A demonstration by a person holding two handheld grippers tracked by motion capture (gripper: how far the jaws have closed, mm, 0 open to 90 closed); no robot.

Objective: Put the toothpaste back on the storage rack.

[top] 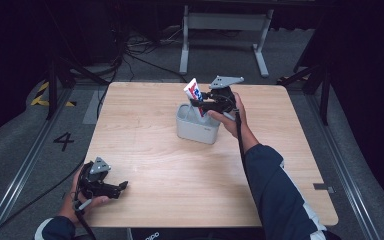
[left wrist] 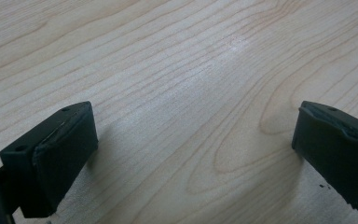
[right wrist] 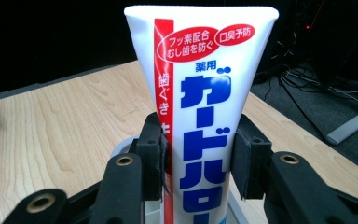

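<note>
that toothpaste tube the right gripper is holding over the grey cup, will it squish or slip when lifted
The toothpaste tube looks soft-walled, so it may dent a little where the right gripper clamps its flat body. Its glossy printed skin could slip, though the padded jaws probably hold it. Standing crimped end up in the grey cup, it likely leans on the rim if released rather than staying upright.

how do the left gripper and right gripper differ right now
The right gripper is shut on the toothpaste tube; the left gripper is open with bare wood between its jaws. The right gripper is raised over the grey container near the table's middle; the left gripper sits low at the table's near left corner. Both are black two-jaw grippers, each held in a hand.
</note>
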